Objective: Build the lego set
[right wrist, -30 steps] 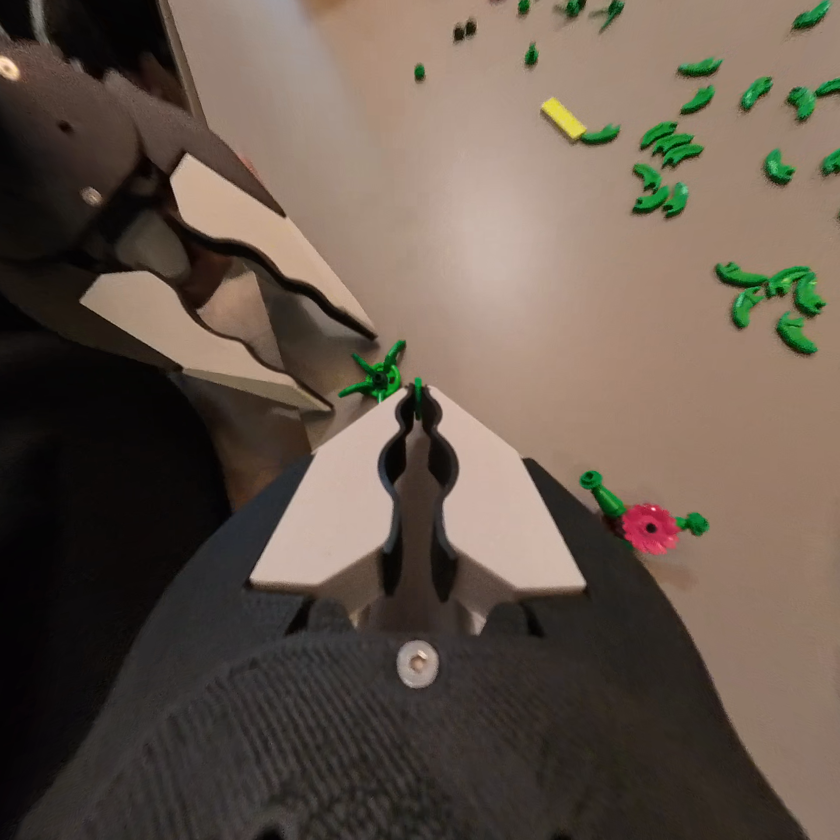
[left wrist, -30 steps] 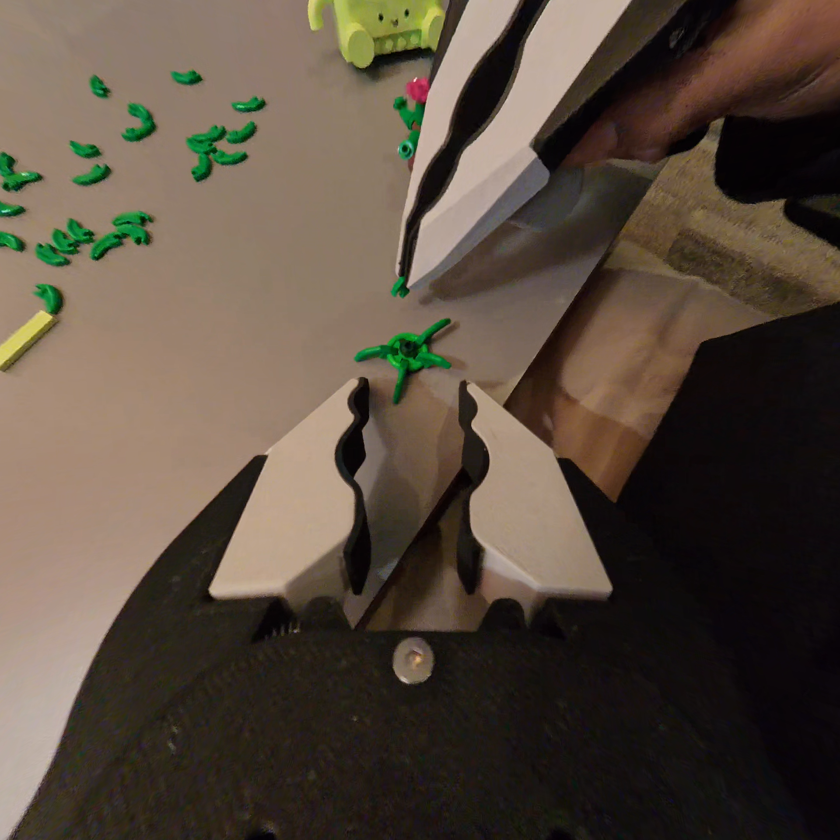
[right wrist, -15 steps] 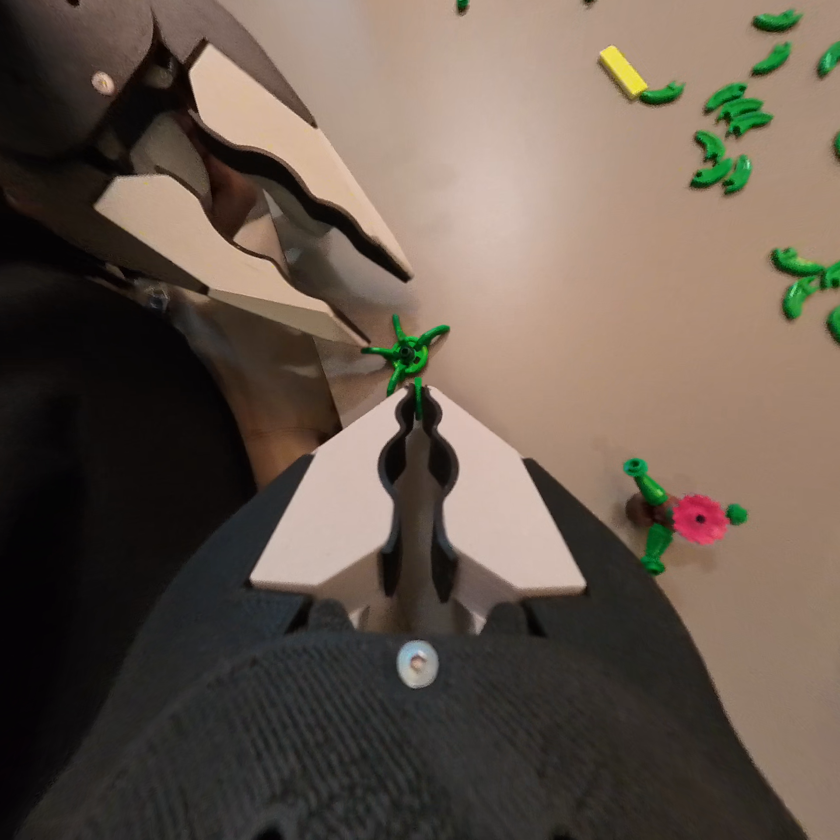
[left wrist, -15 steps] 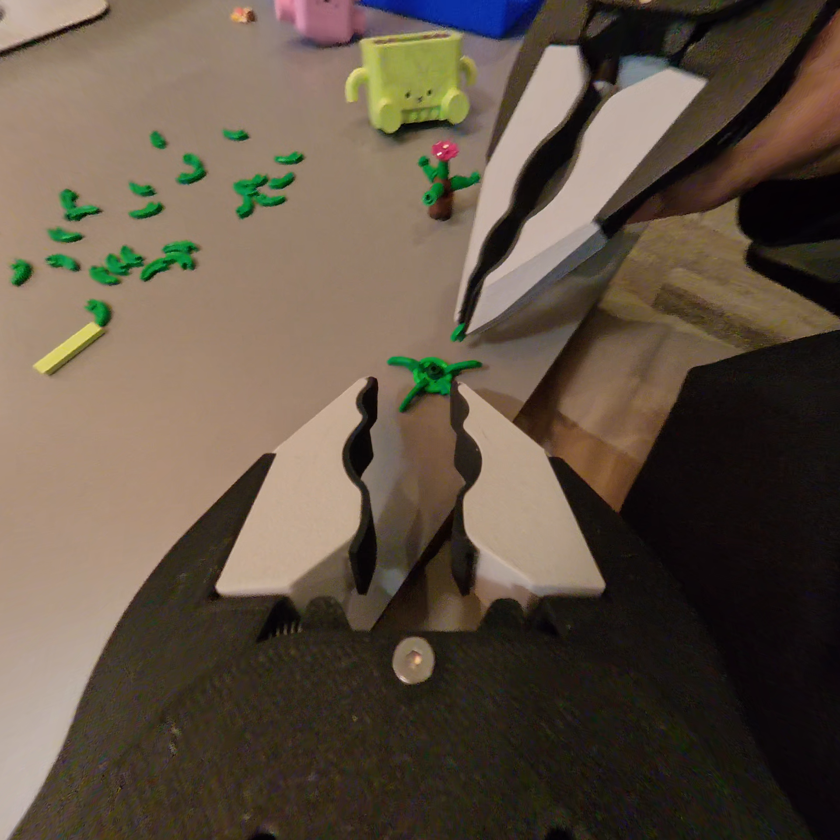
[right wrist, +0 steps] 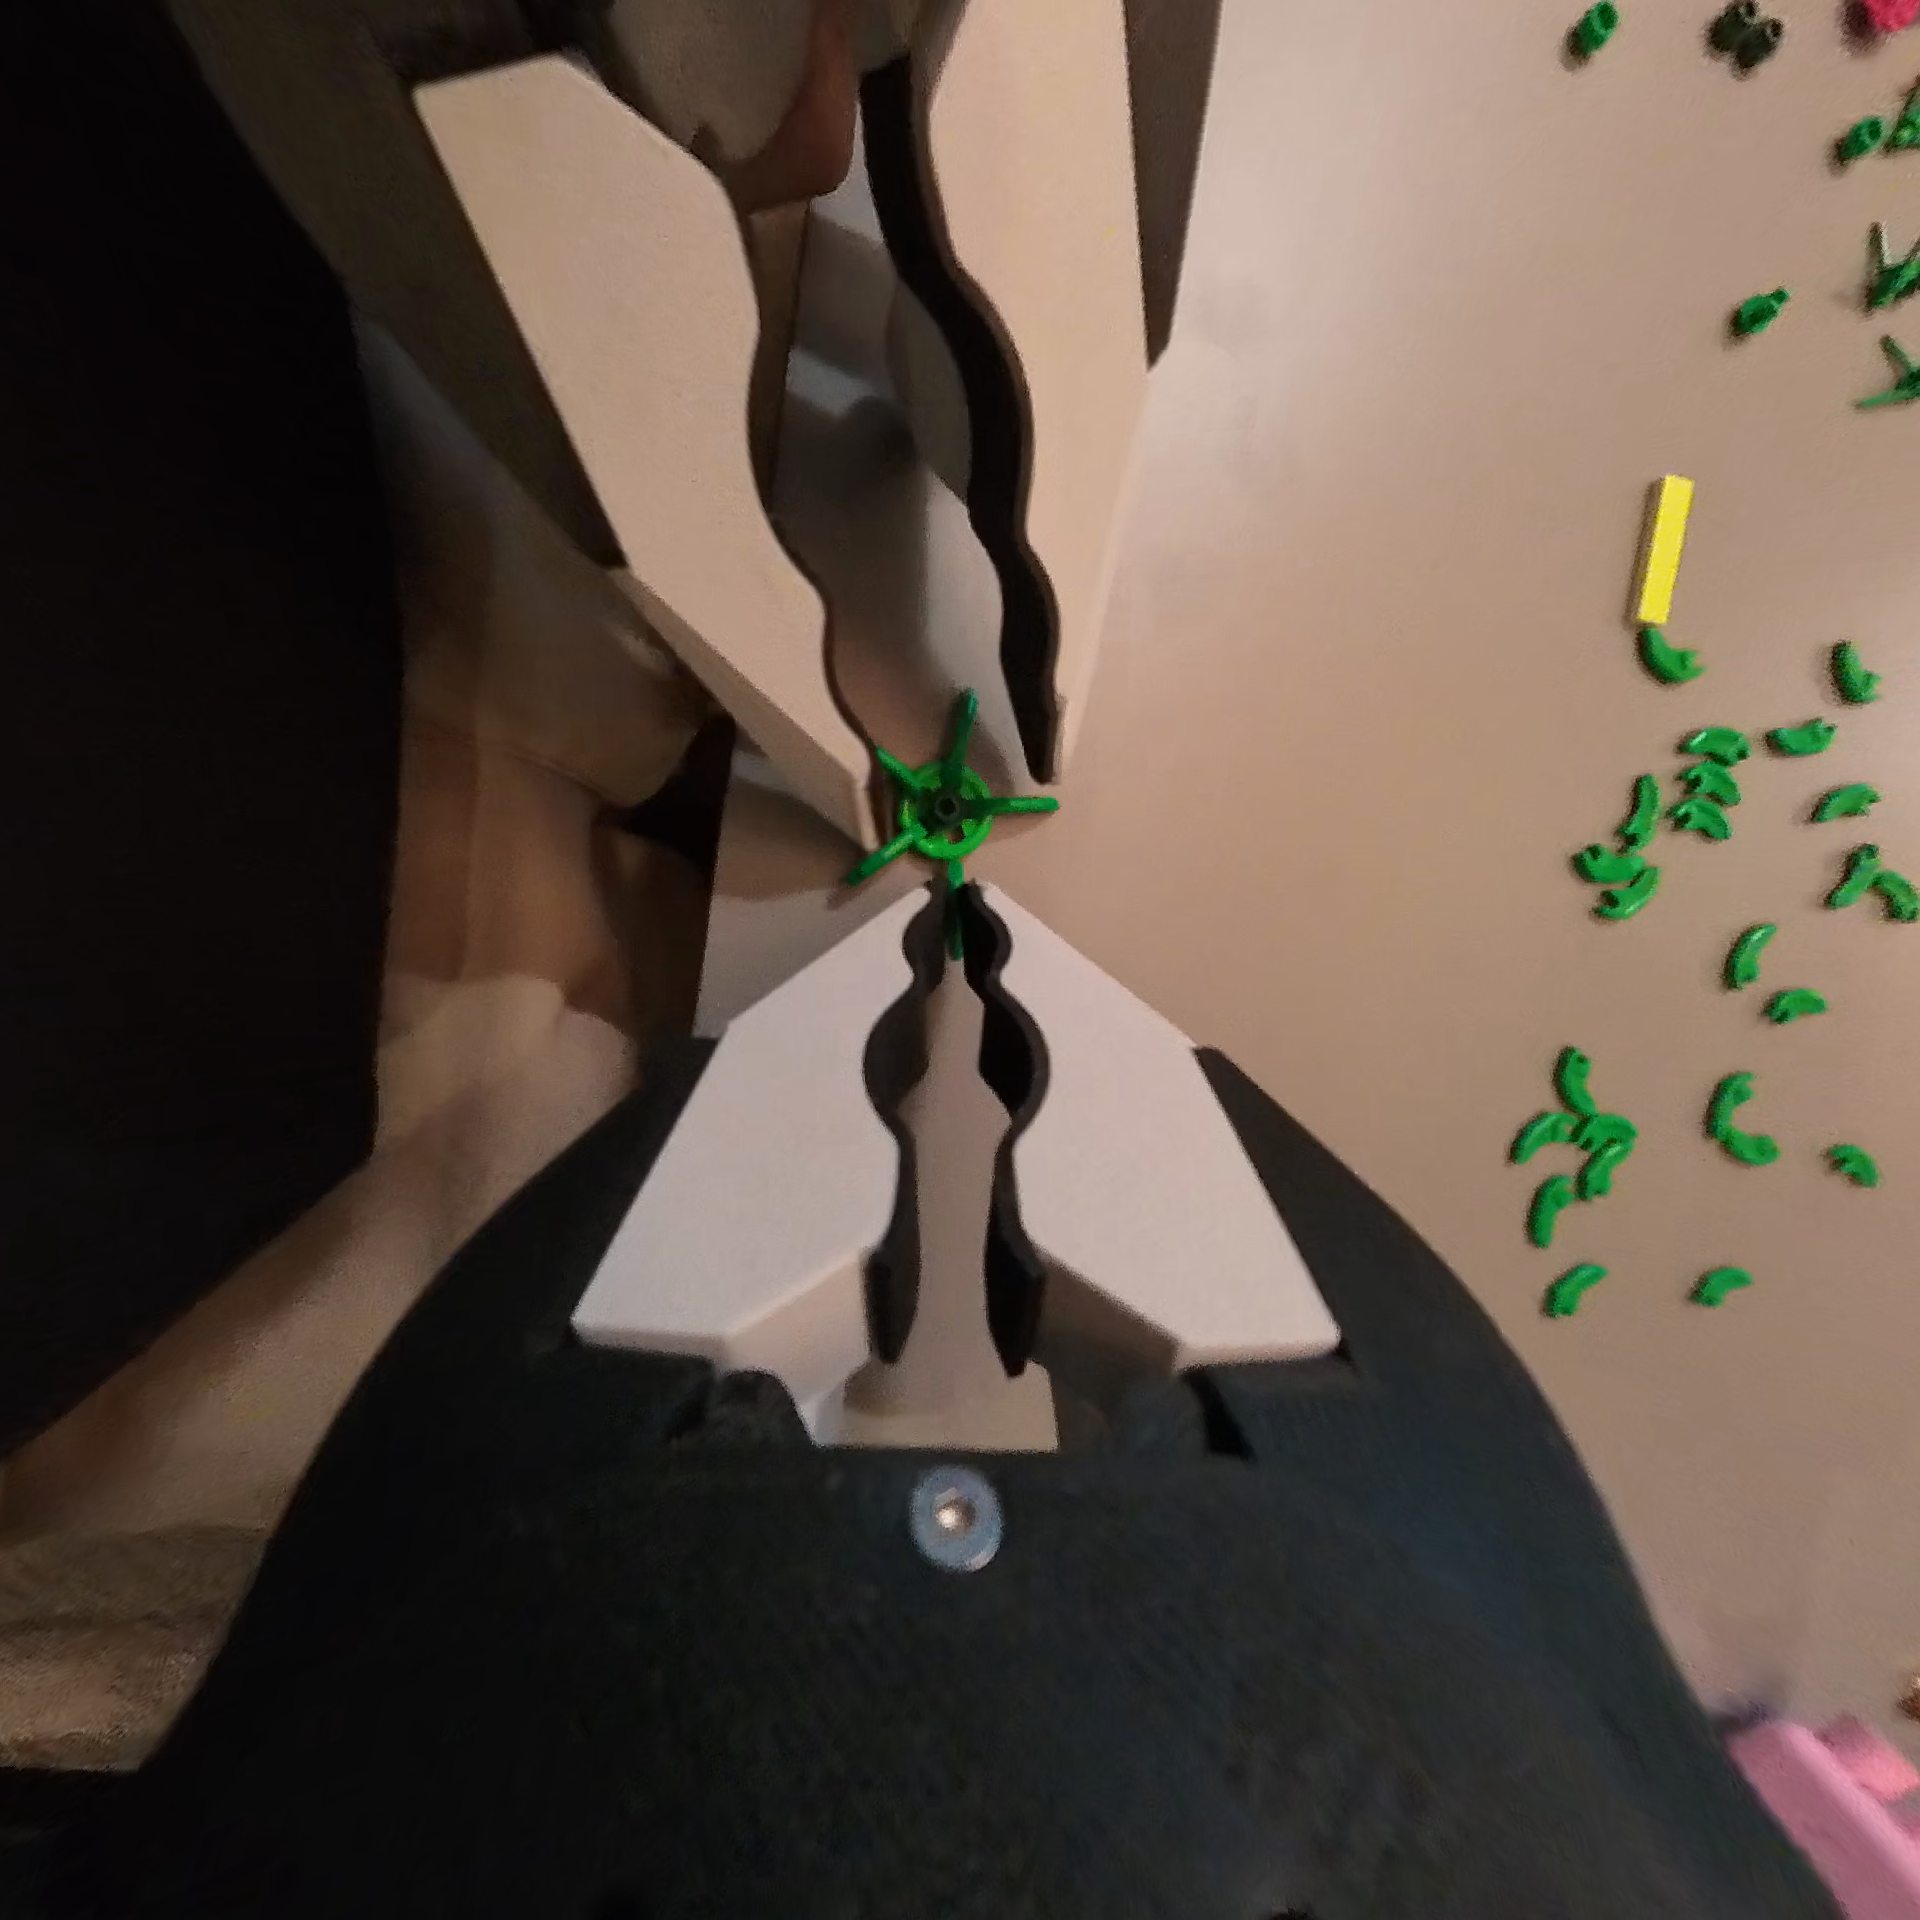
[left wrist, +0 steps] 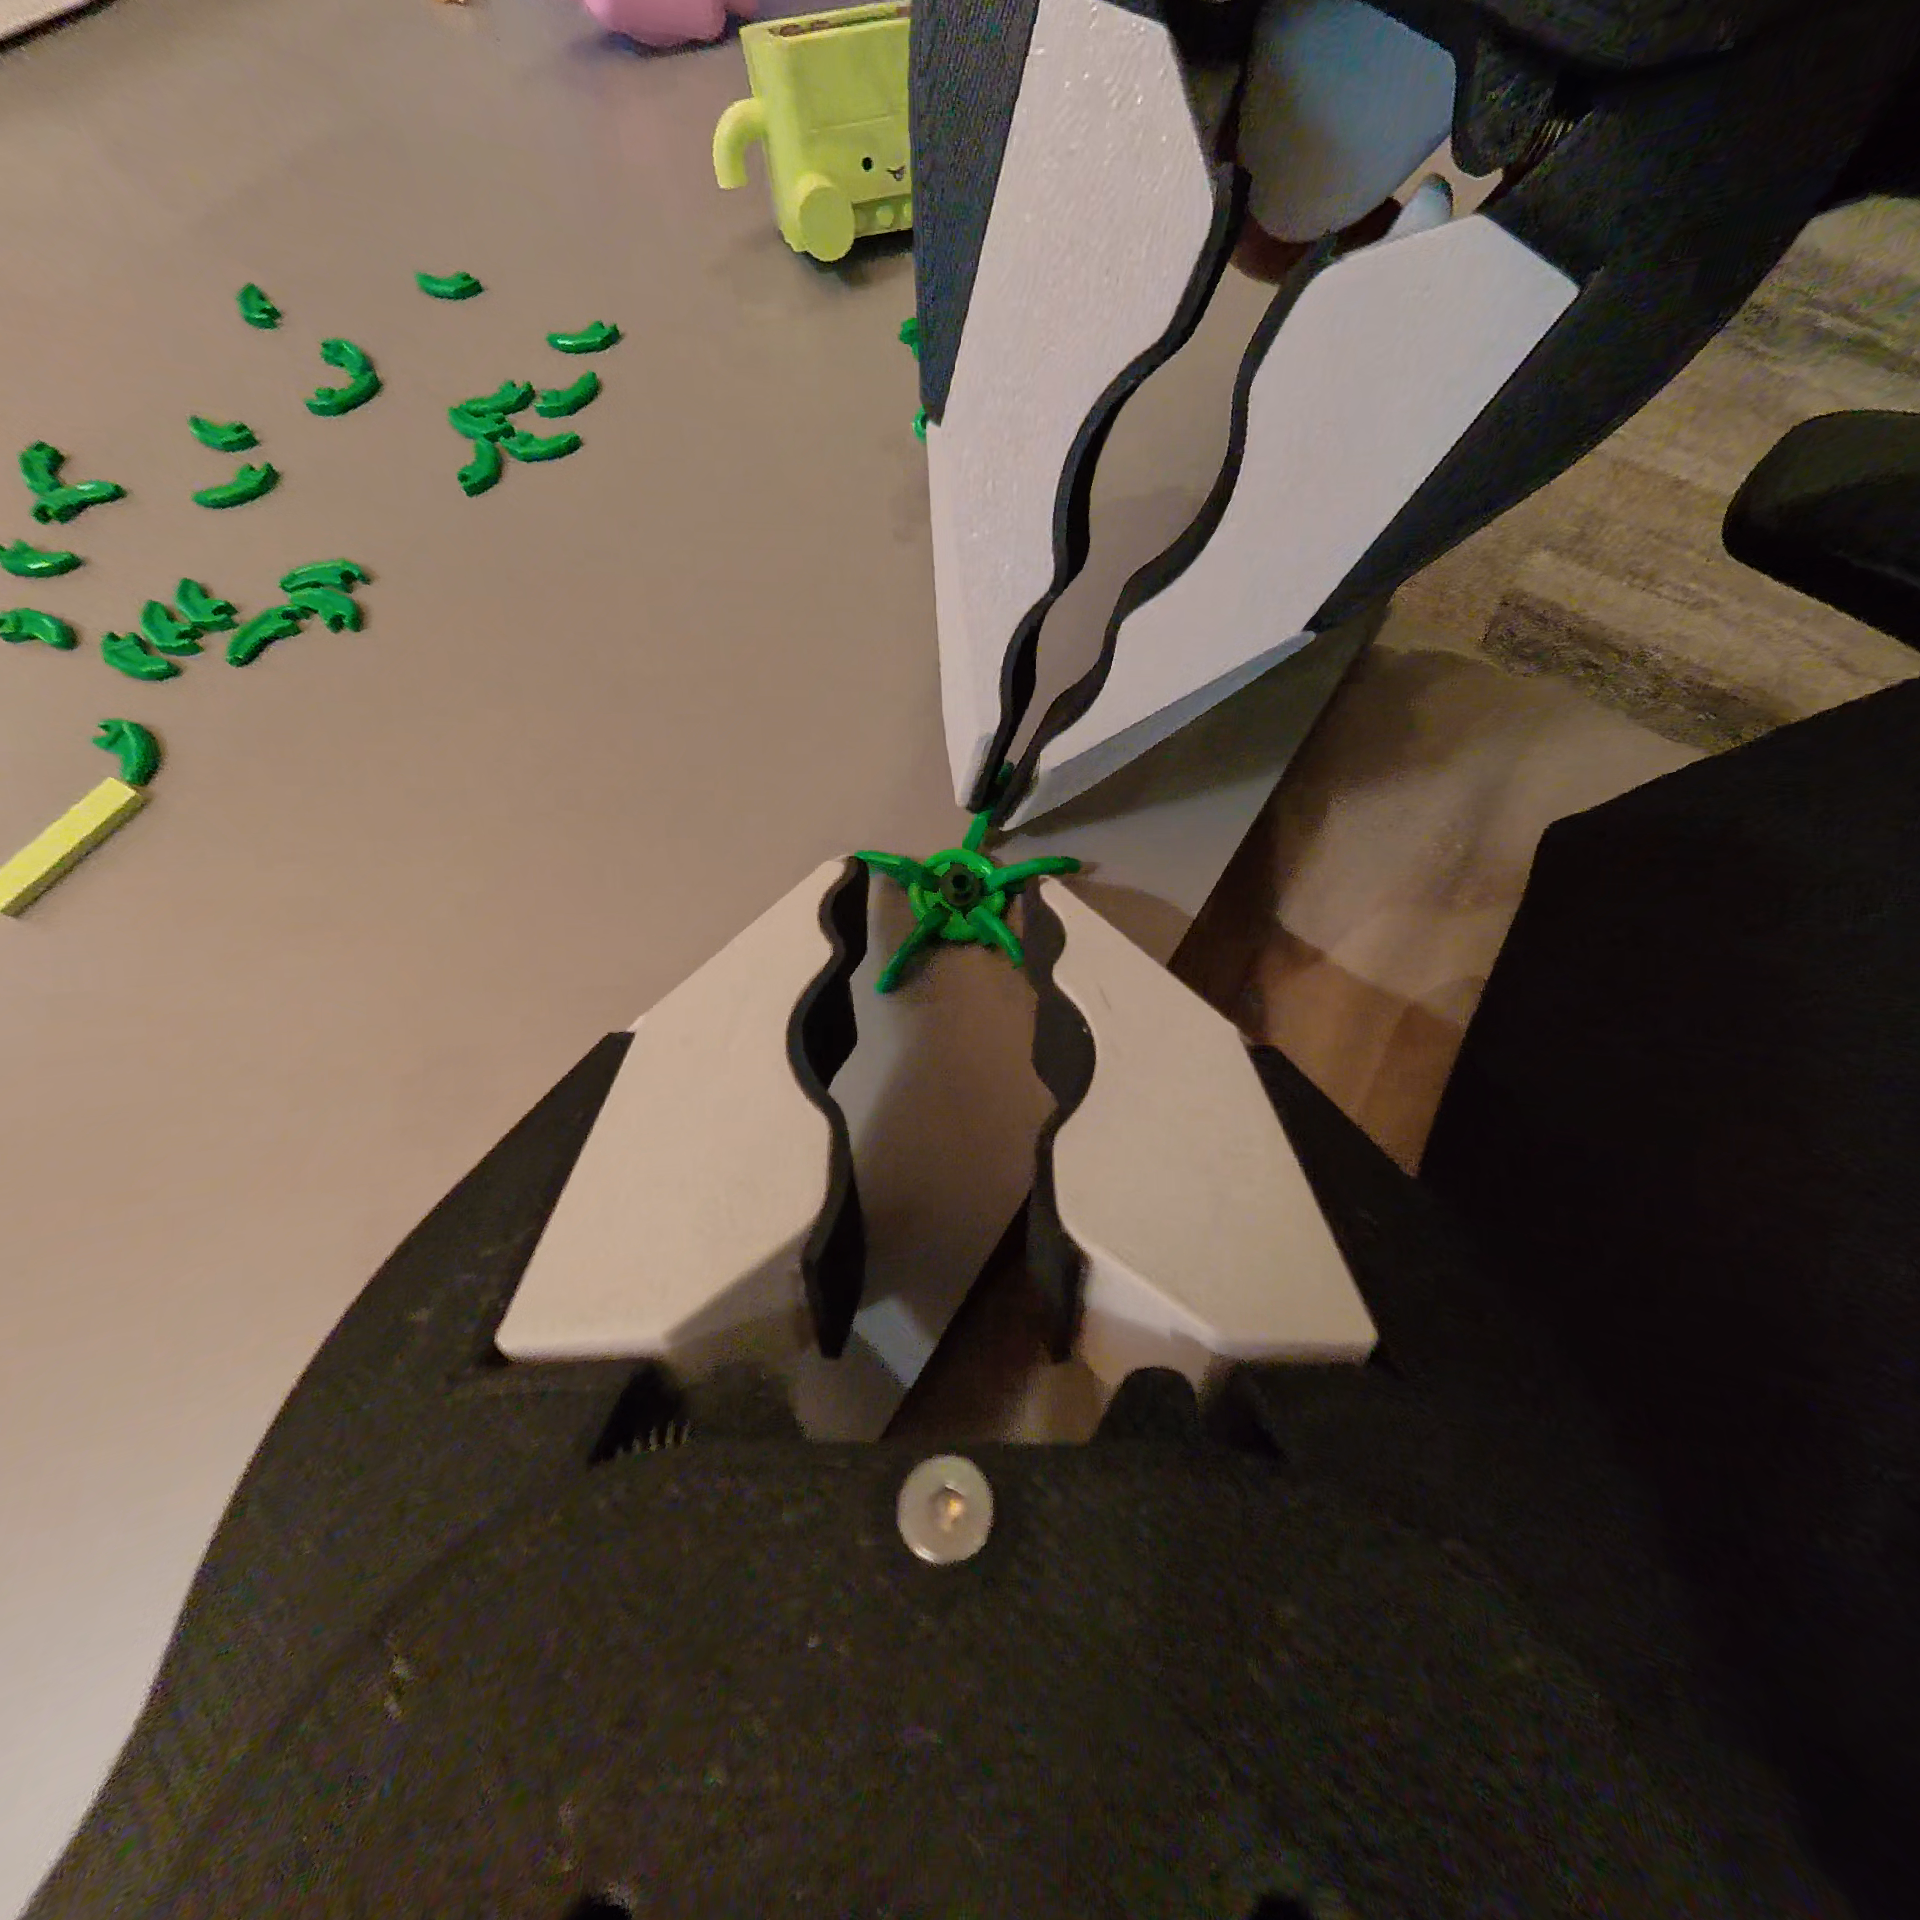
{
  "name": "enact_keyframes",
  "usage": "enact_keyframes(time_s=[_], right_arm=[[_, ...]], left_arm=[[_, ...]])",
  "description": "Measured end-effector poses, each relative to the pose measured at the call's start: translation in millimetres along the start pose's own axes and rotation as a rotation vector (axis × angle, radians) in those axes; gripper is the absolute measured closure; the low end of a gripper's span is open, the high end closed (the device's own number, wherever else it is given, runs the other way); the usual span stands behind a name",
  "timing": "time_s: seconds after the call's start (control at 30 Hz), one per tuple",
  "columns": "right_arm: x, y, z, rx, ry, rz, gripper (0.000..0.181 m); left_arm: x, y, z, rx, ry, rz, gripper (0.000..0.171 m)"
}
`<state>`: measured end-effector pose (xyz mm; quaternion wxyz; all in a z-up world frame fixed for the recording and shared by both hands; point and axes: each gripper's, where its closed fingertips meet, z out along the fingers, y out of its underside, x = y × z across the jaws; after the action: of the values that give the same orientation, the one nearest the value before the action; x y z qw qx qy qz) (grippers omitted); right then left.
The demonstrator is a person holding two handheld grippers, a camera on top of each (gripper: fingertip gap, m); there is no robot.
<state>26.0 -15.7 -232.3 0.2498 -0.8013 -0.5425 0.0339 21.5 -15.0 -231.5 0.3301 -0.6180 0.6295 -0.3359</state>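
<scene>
A green ring hub with thin leaf spikes (left wrist: 956,899) lies on the grey table (left wrist: 520,987) near its right edge. My left gripper (left wrist: 945,883) is open, and its fingertips straddle the hub, with the spike ends touching them. My right gripper (left wrist: 995,800) comes in from above, shut on a small green leaf piece (left wrist: 992,795) whose end meets the hub. In the right wrist view, the leaf piece (right wrist: 954,920) sits between the tips of my right gripper (right wrist: 948,894). The hub (right wrist: 940,810) lies just ahead, between the tips of the left gripper (right wrist: 956,795).
Several loose green leaf pieces (left wrist: 260,623) are scattered on the left of the table, also in the right wrist view (right wrist: 1704,790). A yellow tile (left wrist: 68,847) lies beside them. A lime-green block figure (left wrist: 831,135) stands at the back. The table edge (left wrist: 1247,862) runs close on the right. The tips of both grippers are at nearly the same place.
My left gripper moved forward so the hub now sits between its tips. My right gripper swung round and brought the leaf piece down onto the hub.
</scene>
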Motion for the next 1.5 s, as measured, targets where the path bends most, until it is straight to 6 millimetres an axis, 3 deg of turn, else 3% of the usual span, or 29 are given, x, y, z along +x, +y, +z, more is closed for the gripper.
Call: enact_keyframes(time_s=[0.13,0.5,1.5], right_arm=[[0.4,-7.3,-2.4,-0.003,-0.026,-0.028,0.180],[7.0,-6.7,4.0,-0.051,-0.041,-0.012,0.180],[8.5,-3.4,10.4,-0.291,-0.253,0.241,0.181]], left_arm=[[-3.4,0.6,-3.3,0.014,0.000,-0.012,0.156],[-5.5,2.7,-2.8,-0.008,-0.017,0.013,0.164],[-10.2,2.1,-3.9,-0.003,0.003,-0.081,0.168]])
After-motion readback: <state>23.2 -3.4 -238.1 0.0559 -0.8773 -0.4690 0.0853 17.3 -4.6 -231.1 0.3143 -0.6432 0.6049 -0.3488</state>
